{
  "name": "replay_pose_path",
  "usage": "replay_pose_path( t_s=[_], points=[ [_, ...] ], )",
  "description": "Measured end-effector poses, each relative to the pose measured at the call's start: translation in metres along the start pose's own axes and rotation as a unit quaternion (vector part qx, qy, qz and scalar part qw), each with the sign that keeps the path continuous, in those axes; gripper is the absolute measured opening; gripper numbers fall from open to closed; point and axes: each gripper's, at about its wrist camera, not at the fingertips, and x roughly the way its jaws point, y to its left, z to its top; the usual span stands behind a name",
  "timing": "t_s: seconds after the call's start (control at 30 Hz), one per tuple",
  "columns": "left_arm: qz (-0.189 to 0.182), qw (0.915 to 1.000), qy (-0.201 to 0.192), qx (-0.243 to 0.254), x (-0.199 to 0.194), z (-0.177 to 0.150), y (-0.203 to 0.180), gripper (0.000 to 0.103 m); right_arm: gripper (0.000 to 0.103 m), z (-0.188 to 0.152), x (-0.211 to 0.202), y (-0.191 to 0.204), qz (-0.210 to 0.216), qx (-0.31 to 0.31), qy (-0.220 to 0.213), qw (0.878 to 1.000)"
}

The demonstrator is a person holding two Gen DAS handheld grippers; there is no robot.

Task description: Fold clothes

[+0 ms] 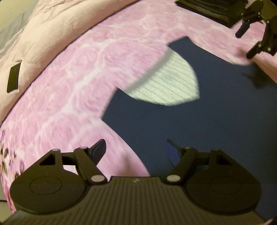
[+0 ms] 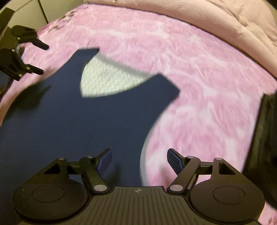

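1. The left gripper (image 1: 135, 152) has its two blue-padded fingers (image 1: 99, 150) spread wide with nothing between them. It hovers over the edge of a navy tank top (image 1: 199, 129), one finger above the pink blanket (image 1: 77, 86) and the other above the navy cloth.
2. The right gripper (image 2: 139, 160) is likewise released, its fingers (image 2: 105, 160) parted and holding nothing. It sits over the opposite edge of the tank top (image 2: 77, 124), one finger above the cloth, the other above the blanket (image 2: 190, 77).
3. The tank top lies spread flat on the blanket, which covers a bed. Both shoulder straps point away from the grippers. A pale grey inner lining (image 1: 173, 83) shows through the scooped neckline, between the straps.
4. Each gripper appears at the far side of the other's view, on either flank of the tank top.
5. Beyond the tank top's straps, a pale pink duvet (image 2: 216, 15) is bunched along the blanket's far edge.
6. A small black flat object (image 1: 13, 77) rests on the duvet, well apart from the tank top.
7. Dark folded clothes (image 1: 213, 8) lie on the blanket near the right gripper's side of the tank top.
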Motion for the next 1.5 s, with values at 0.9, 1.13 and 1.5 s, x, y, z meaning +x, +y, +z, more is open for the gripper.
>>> replay_pose_path(
  t_s=[0.9, 1.13, 1.5],
  points=[
    [-0.097, 0.9933, 0.013, 0.062, 0.109, 0.055, 0.053, 0.019, 0.011, 0.114, 0.121, -0.070, 0.031, -0.090, 0.033, 0.995],
    [-0.072, 0.9940, 0.010, 0.081, 0.092, 0.055, 0.040, 0.005, 0.000, 0.108, 0.099, -0.042, -0.018, -0.127, 0.014, 0.992],
    [-0.019, 0.9871, -0.044, 0.153, -0.034, 0.023, -0.018, 0.005, 0.000, 0.051, -0.025, 0.018, -0.043, -0.161, -0.064, 0.984]
  ],
)
